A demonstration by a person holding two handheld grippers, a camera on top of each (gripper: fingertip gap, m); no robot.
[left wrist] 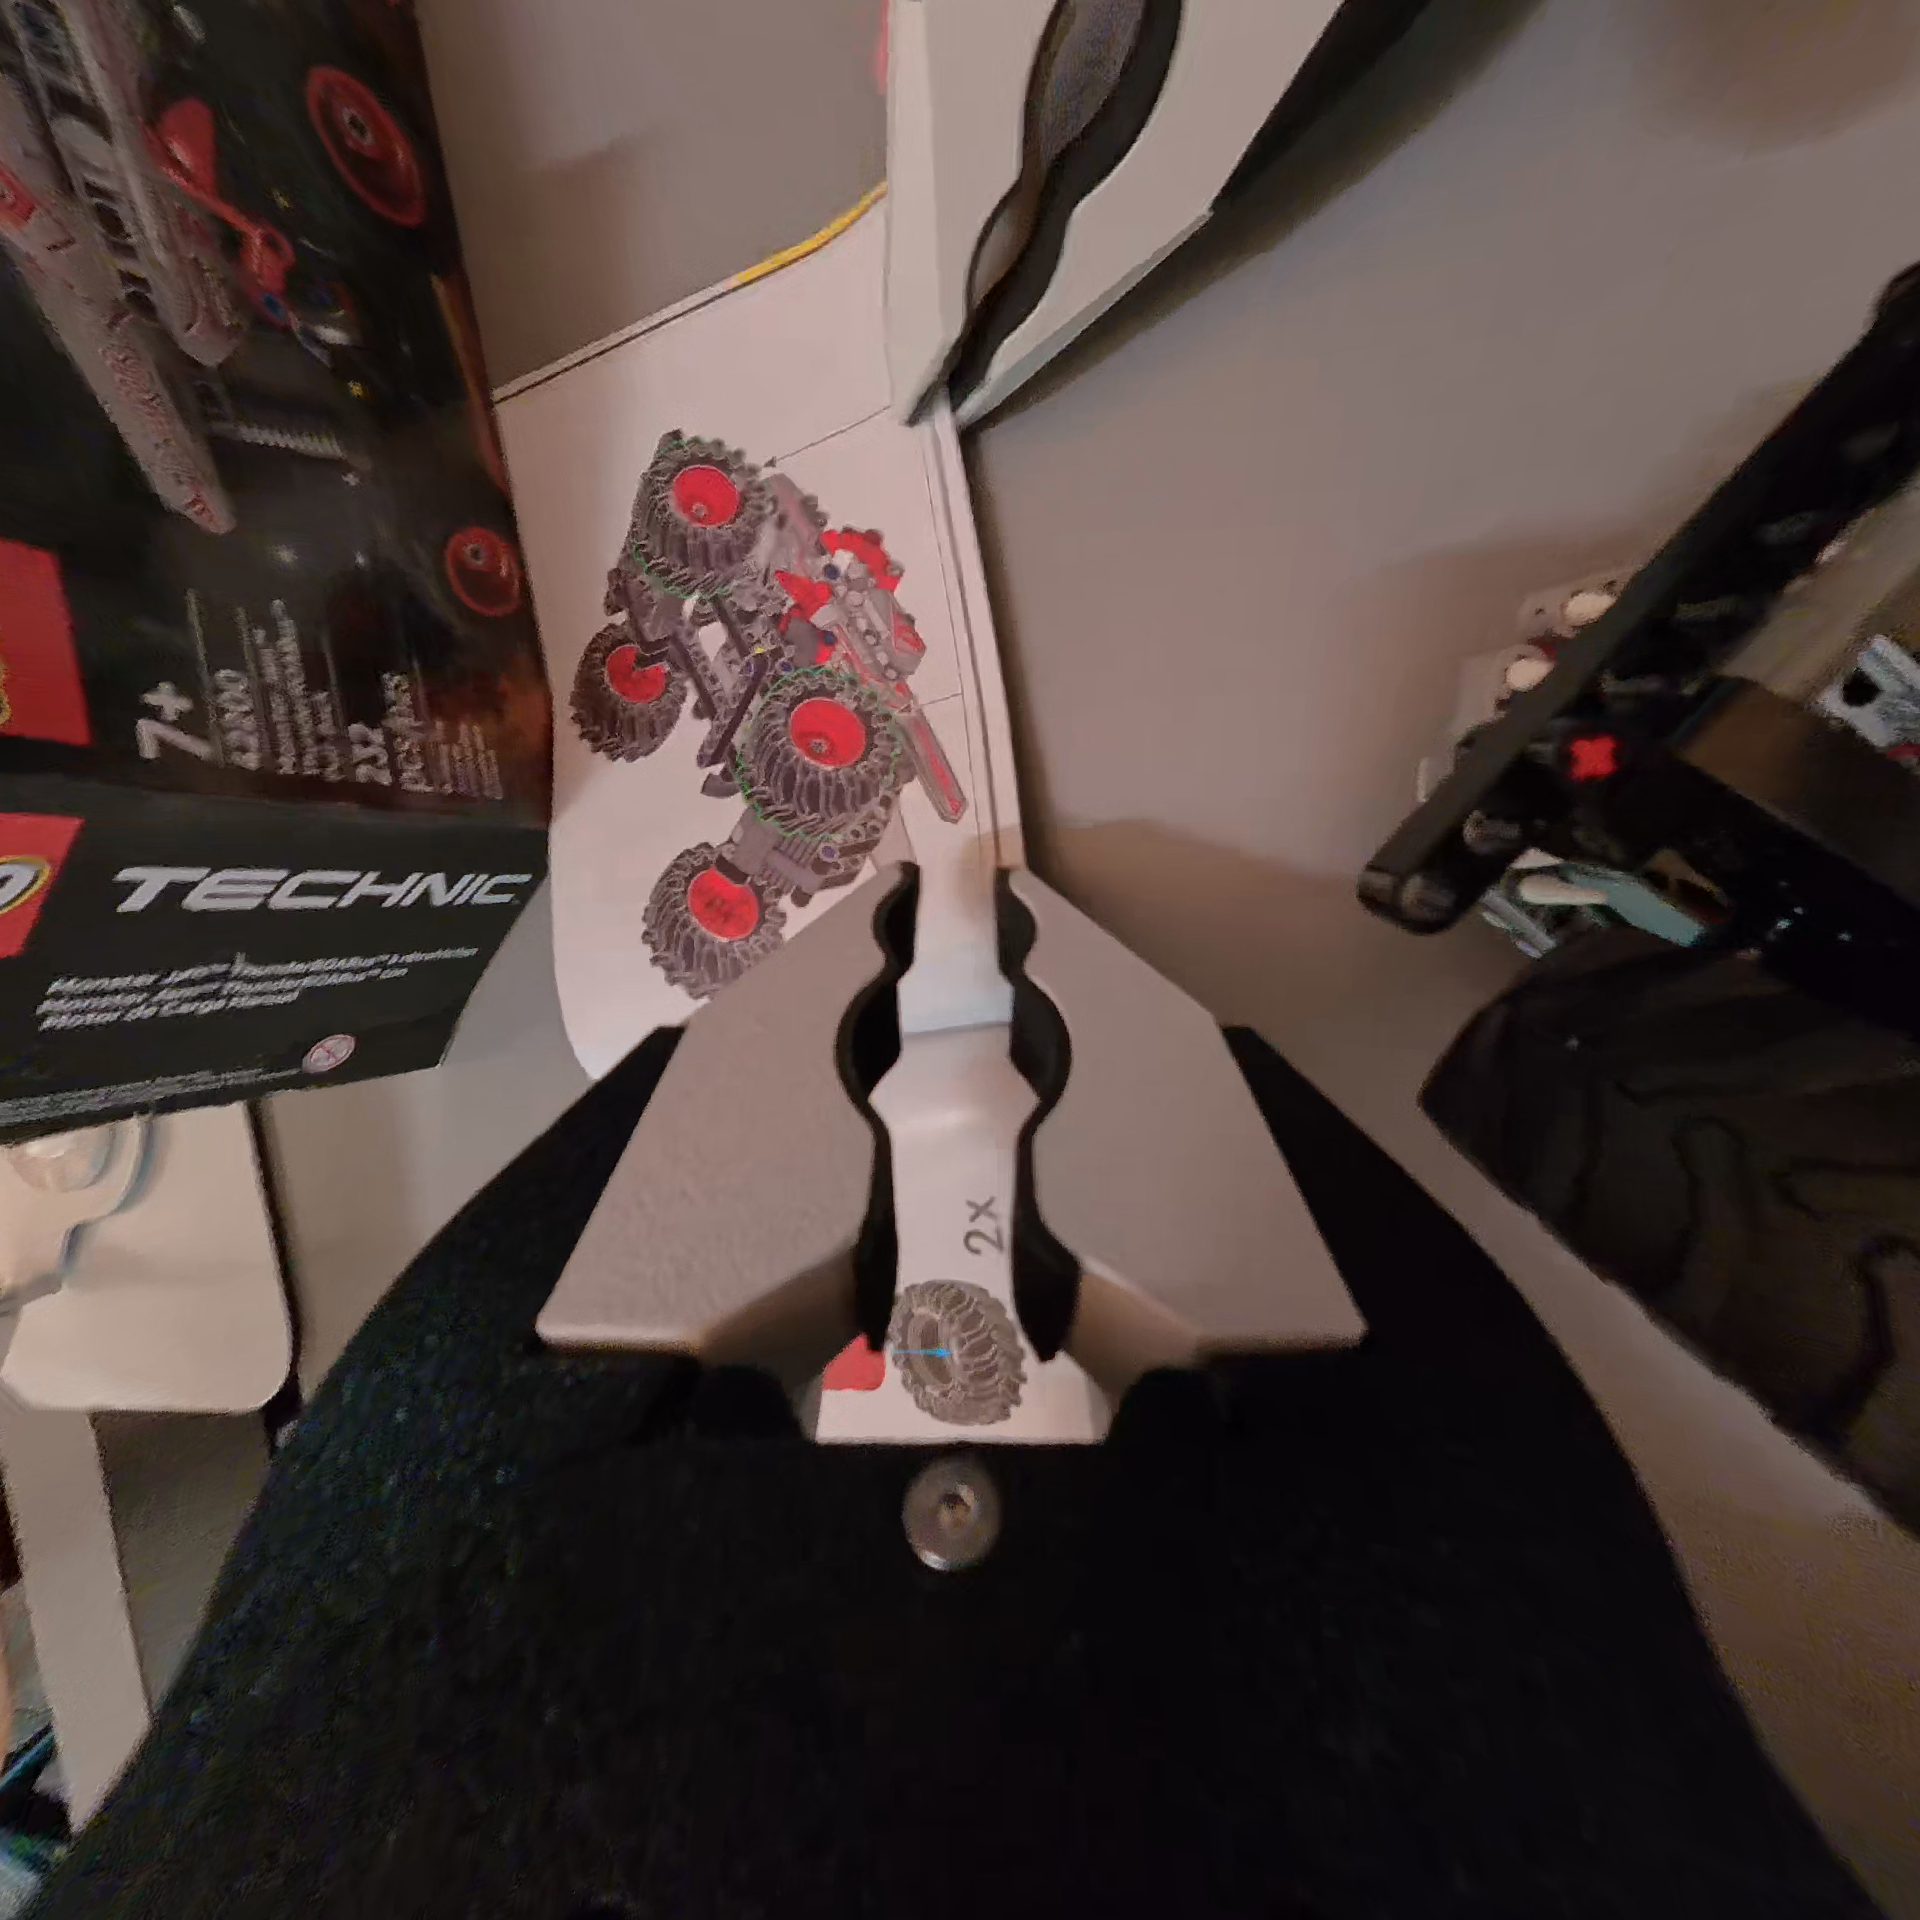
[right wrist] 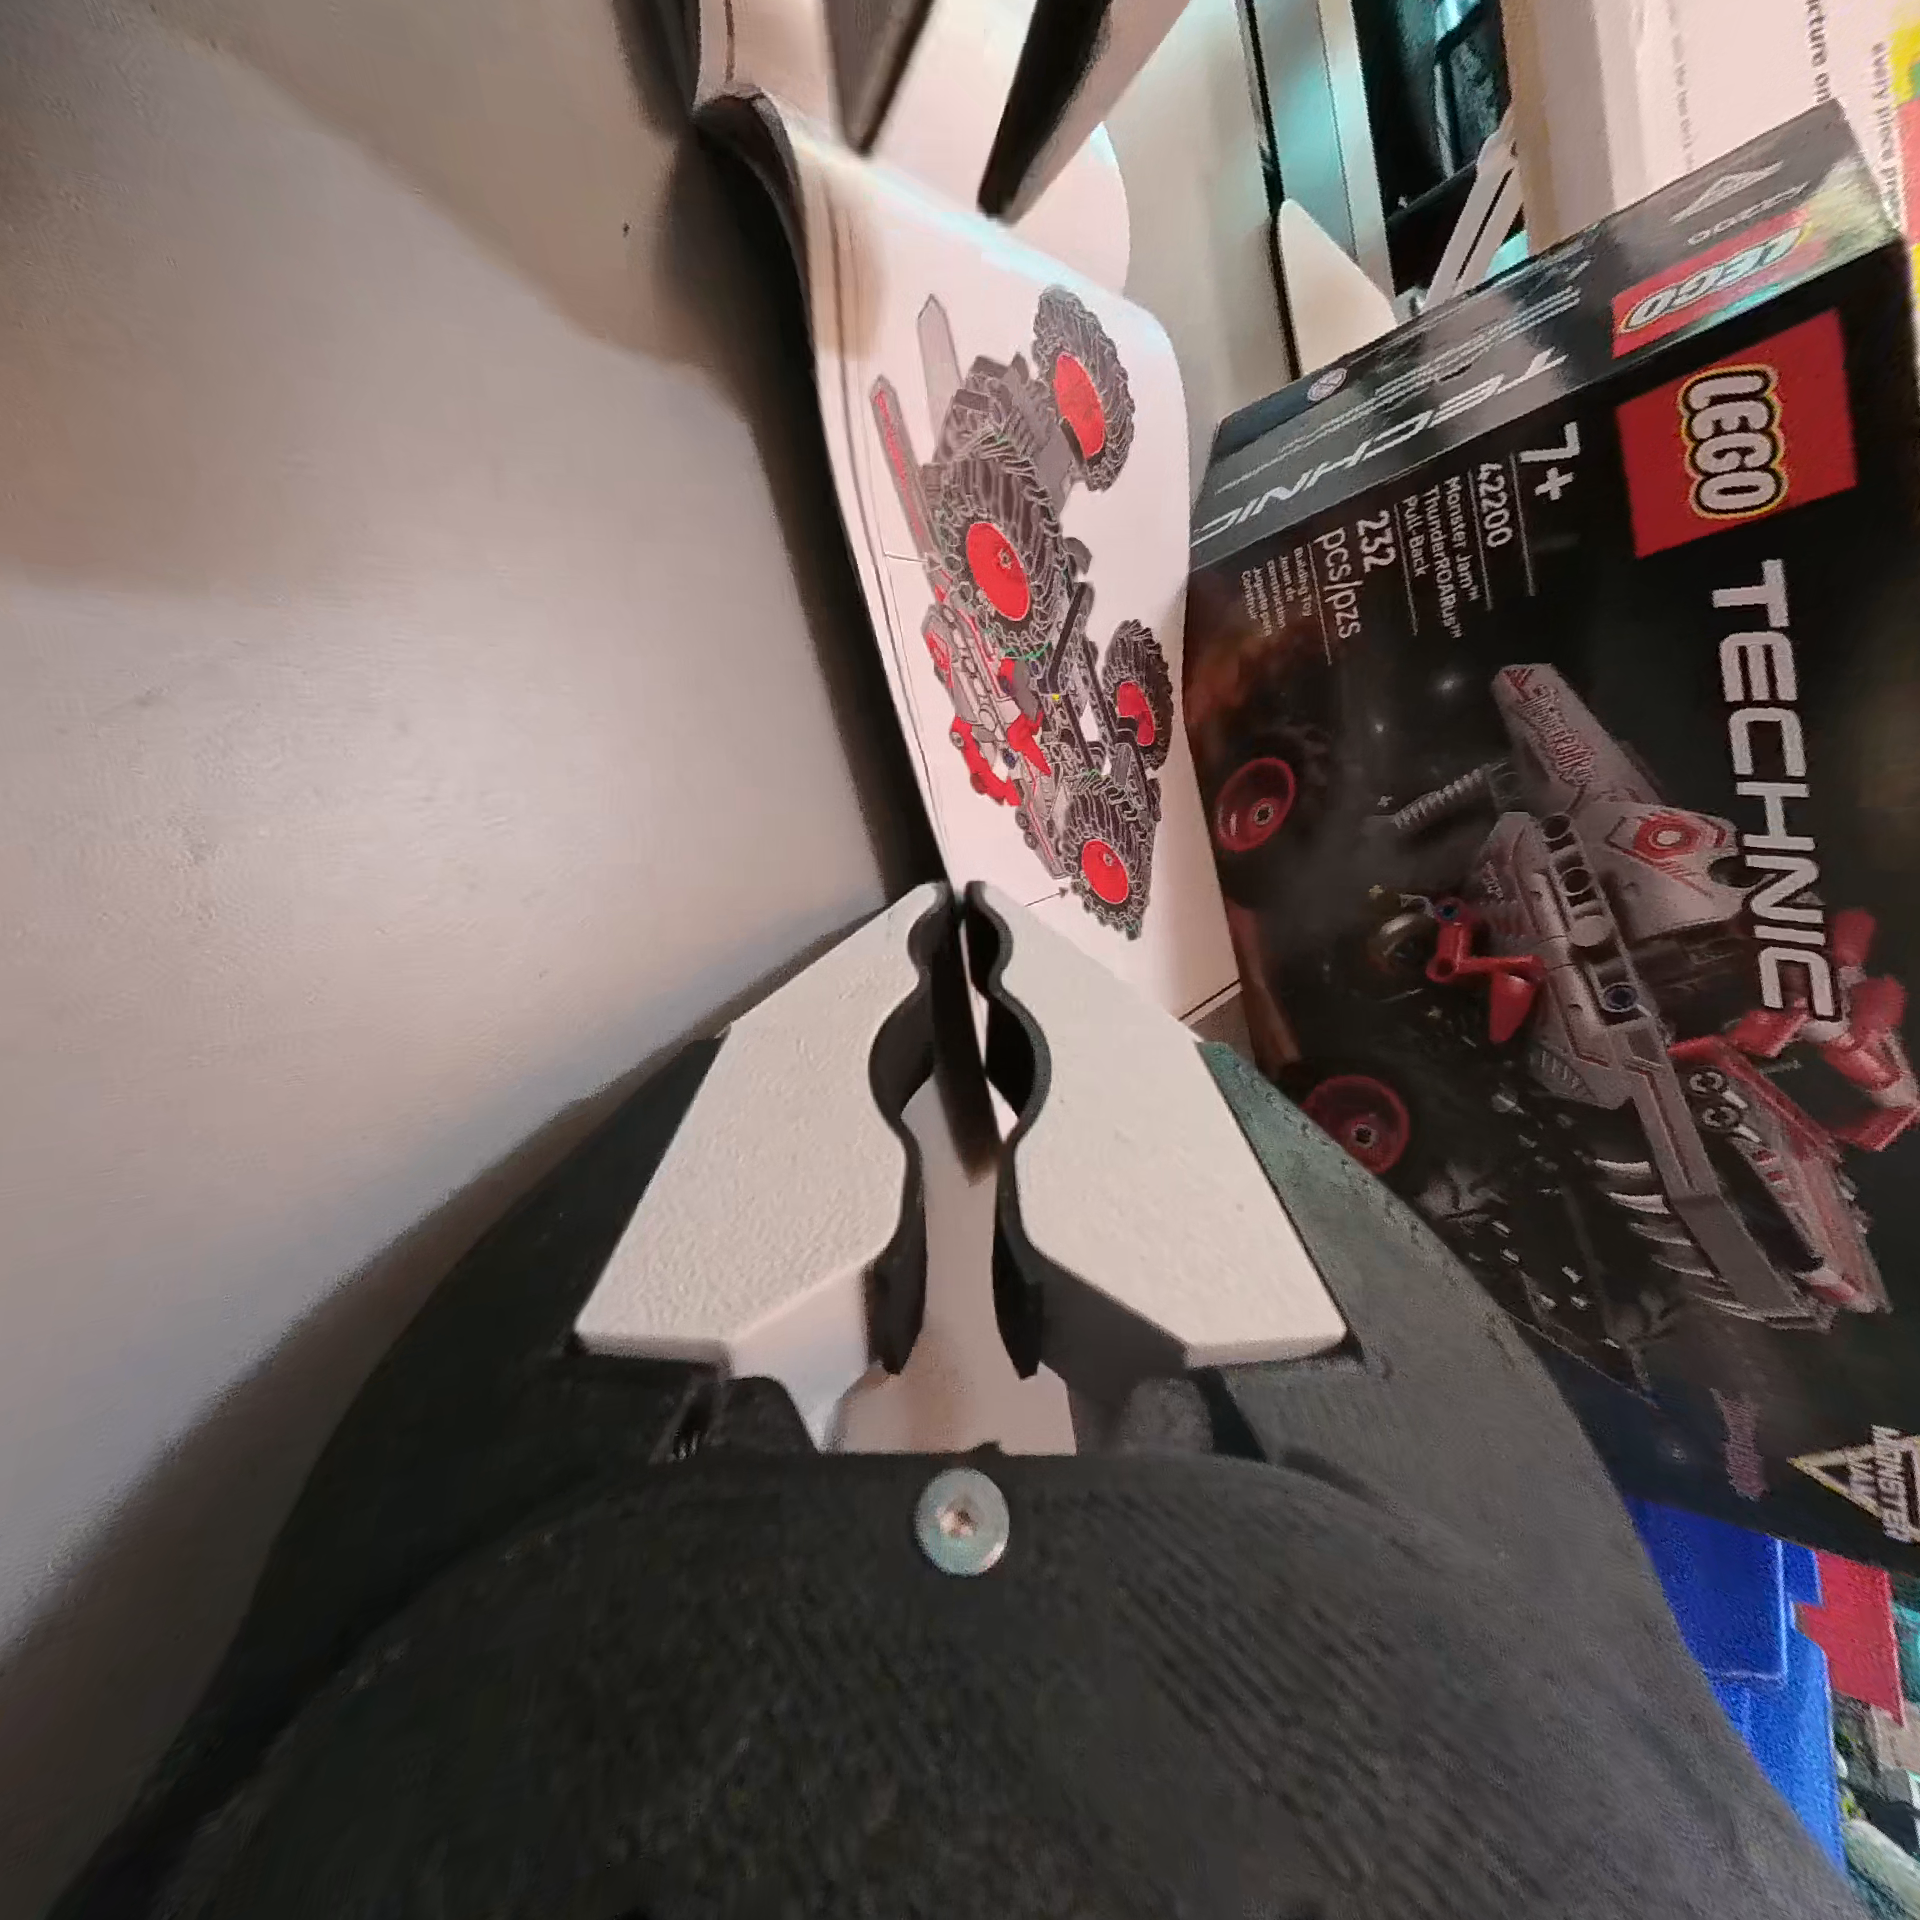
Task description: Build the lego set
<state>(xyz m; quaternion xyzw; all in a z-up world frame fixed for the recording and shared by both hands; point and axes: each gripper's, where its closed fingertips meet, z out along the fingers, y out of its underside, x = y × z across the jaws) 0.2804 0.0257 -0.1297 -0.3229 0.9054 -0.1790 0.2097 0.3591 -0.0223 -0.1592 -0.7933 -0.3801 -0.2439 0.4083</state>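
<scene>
- The pale counter (left wrist: pixel 1299 540) carried everything, its surface bare toward 3 o'clock of the booklet in the left wrist view.
- The dark set box (right wrist: pixel 1558 831) stood at 3 o'clock in the right wrist view, just beside the booklet; in the left wrist view the same box (left wrist: pixel 239 623) filled 9 to 11 o'clock.
- The instruction booklet (left wrist: pixel 790 665) lay open at a page with a drawing of a red-wheeled truck, its sheets curving upward between both pairs of tongs.
- A black tyre (left wrist: pixel 1683 1195) rested at 3 to 4 o'clock in the left wrist view, just under a partly built dark model (left wrist: pixel 1662 748), which was blurred.
- The left tongs (left wrist: pixel 956 883) were closed on the booklet's near edge, a strip of page passing between the tips.
- The right tongs (right wrist: pixel 958 894) were nearly shut on a thin page edge of the booklet (right wrist: pixel 1039 582), seen edge-on between them.
- The other tongs' tips (right wrist: pixel 935 104) showed at 12 o'clock in the right wrist view, at the booklet's far end.
</scene>
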